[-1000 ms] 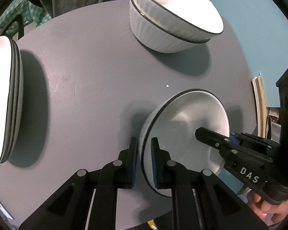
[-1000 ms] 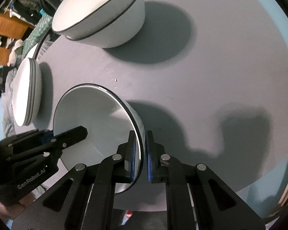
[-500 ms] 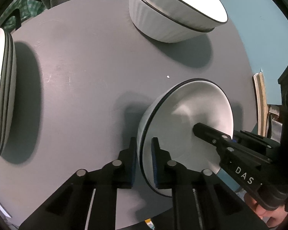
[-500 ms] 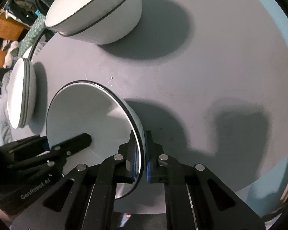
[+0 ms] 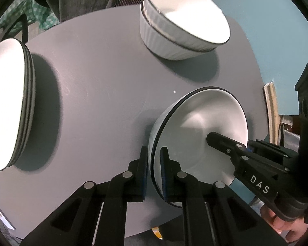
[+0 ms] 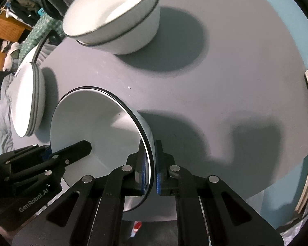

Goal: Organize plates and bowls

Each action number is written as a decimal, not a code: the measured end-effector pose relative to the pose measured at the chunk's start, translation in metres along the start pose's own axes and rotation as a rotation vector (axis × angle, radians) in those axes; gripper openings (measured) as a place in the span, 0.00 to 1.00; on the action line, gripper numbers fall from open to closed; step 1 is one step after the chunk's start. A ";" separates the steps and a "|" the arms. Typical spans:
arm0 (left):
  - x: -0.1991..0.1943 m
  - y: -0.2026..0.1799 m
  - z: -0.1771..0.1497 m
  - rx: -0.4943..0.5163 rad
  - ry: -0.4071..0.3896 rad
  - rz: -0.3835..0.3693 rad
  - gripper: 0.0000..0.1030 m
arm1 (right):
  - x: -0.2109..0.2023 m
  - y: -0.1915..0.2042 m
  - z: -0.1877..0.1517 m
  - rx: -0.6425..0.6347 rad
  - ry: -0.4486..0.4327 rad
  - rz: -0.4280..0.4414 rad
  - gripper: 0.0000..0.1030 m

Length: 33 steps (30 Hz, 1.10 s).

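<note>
The single bowl (image 5: 201, 131) had risen slightly, both grippers' jaws clamped on its rim, two stacked bowls (image 5: 182, 20) at twelve o'clock, plates (image 5: 8, 106) at nine.

Bowl (image 5: 205, 127) looks like glossy glazed ceramic, the stacked bowls (image 5: 182, 22) ribbed outside. Tabletop (image 5: 96, 86) is matt grey. Claw (image 5: 154, 172) probably matt black plastic.
</note>
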State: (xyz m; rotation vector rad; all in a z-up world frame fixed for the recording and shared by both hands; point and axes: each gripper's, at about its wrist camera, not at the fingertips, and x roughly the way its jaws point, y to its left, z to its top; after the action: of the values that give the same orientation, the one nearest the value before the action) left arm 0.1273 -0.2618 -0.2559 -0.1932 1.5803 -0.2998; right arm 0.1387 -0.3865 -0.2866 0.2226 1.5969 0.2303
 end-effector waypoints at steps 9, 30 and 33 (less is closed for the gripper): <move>-0.052 0.008 0.011 0.004 -0.068 -0.007 0.10 | -0.039 0.007 0.011 -0.032 -0.047 -0.002 0.07; -0.082 0.005 0.107 -0.014 -0.190 0.036 0.10 | -0.068 0.026 0.085 -0.086 -0.144 -0.027 0.07; -0.077 0.004 0.120 -0.015 -0.186 0.055 0.10 | -0.065 0.023 0.098 -0.071 -0.133 -0.021 0.07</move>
State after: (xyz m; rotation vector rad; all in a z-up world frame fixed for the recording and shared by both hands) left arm 0.2499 -0.2431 -0.1853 -0.1836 1.4020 -0.2212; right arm 0.2390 -0.3820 -0.2217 0.1630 1.4555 0.2510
